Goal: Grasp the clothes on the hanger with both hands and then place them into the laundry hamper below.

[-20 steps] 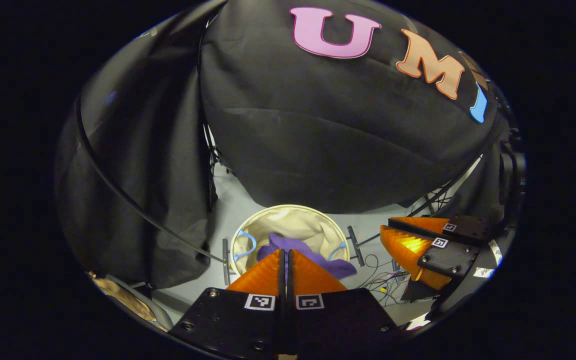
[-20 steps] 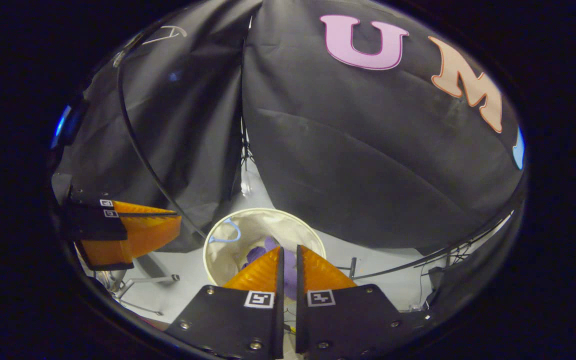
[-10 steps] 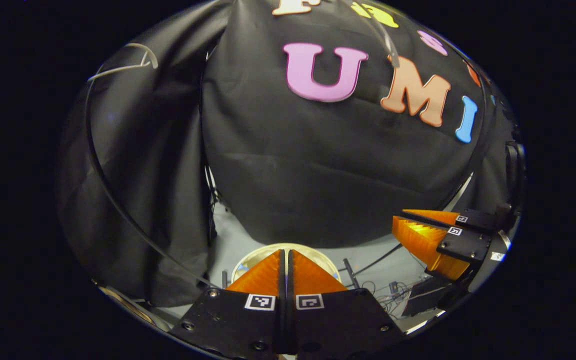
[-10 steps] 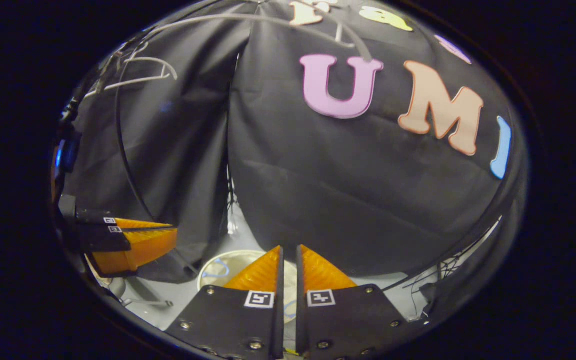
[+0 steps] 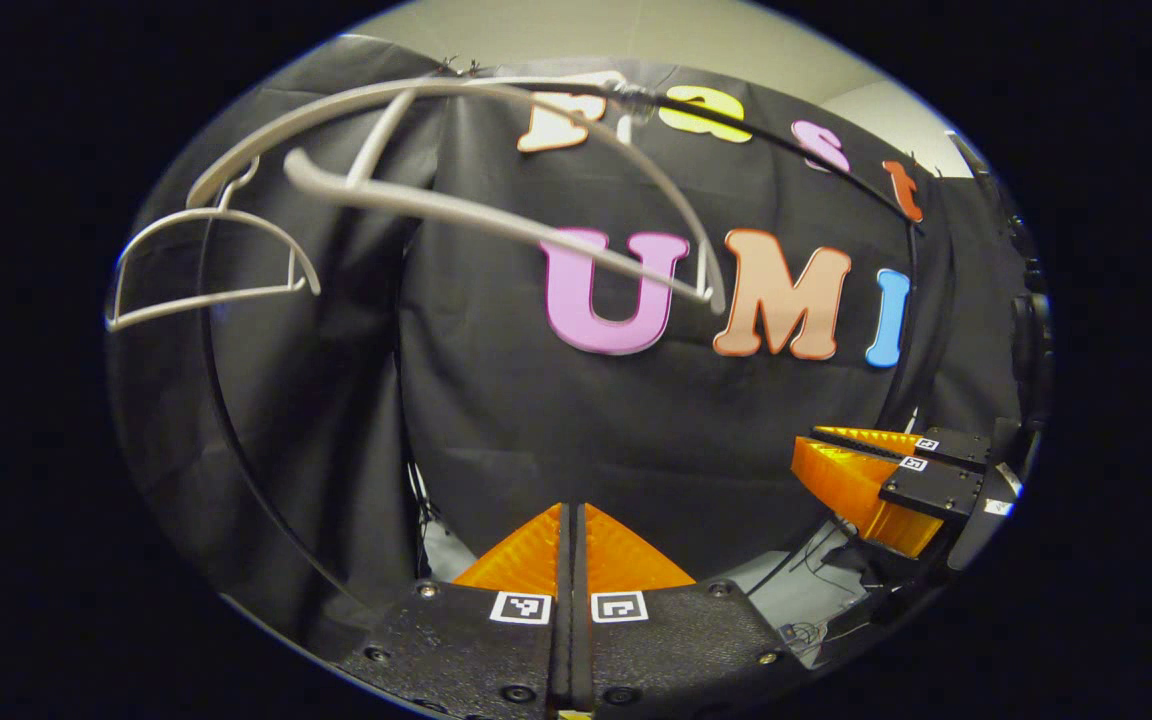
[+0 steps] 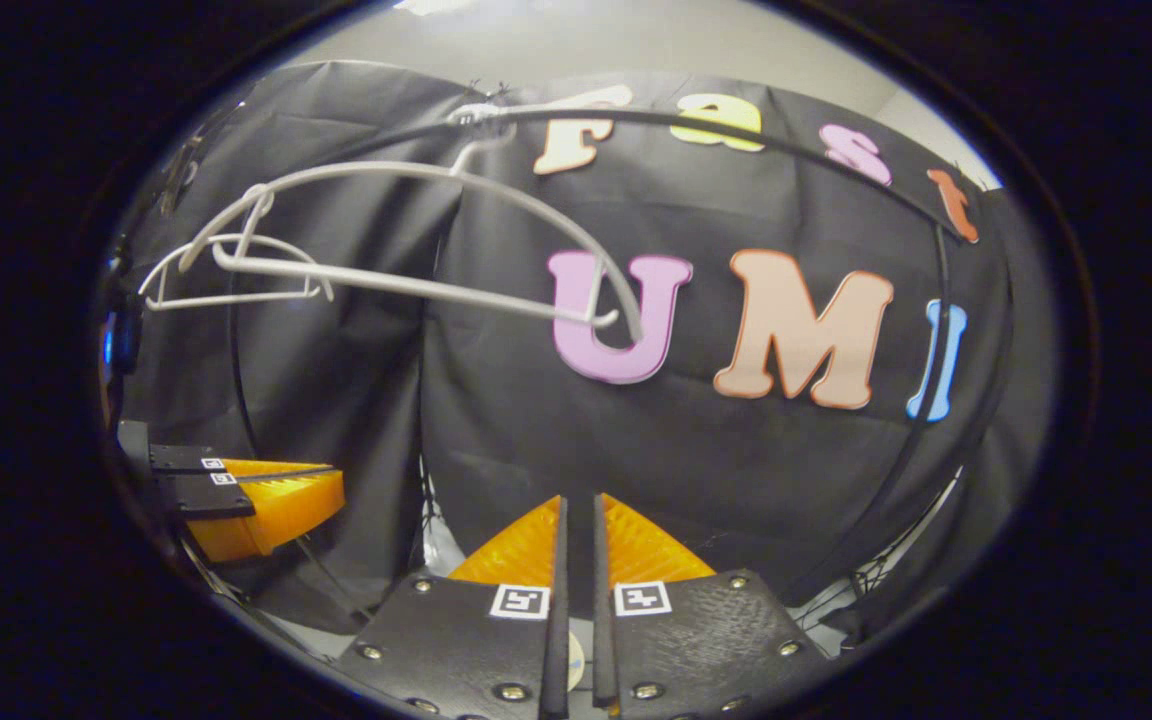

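Up by the bare hanger (image 5: pixel 496 215), left tool (image 5: pixel 573 540) and right tool (image 6: pixel 576 535) both clenched on nothing; lifting blind, either could snag it

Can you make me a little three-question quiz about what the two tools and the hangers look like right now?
1. True or false: clothes hang on the nearer white plastic hanger.
2. The left tool has its fingers: A) wide apart B) closed together C) around a hanger.
3. How many white hangers hang from the thin black rail?

Key: 1 false, the hanger is bare. 2 B, and the right tool nearly the same, holding nothing. 3 two; the smaller white hanger hangs farther left.
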A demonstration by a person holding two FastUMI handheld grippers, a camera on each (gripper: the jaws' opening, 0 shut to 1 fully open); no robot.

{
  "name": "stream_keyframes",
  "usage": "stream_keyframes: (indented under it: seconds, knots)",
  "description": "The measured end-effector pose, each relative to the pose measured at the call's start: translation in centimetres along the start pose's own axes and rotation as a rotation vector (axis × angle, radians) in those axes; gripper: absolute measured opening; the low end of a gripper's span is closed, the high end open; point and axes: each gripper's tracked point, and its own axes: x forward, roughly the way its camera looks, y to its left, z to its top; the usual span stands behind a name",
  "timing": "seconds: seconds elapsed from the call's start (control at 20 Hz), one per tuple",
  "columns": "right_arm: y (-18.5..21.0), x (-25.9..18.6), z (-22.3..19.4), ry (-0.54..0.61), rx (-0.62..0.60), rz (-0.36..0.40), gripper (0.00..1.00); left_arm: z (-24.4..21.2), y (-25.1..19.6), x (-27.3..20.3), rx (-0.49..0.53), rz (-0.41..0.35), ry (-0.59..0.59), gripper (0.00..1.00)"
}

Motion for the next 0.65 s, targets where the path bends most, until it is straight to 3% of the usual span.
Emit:
stream_keyframes:
  seconds: [0.45, 0.55, 0.65]
  knots:
    - [-2.9, -4.7, 9.0, -0.202, 0.044, -0.069, 0.06, 8.6, -2.3, -3.2, 0.033, -0.054, -0.201, 0.04]
    - [-3.5, -5.6, 10.2, -0.228, 0.048, -0.083, 0.11, 9.7, -3.5, -3.8, 0.033, -0.073, -0.223, 0.13]
    - [-4.0, -6.1, 11.0, -0.244, 0.053, -0.091, 0.20, 10.4, -4.3, -4.2, 0.055, -0.092, -0.254, 0.13]
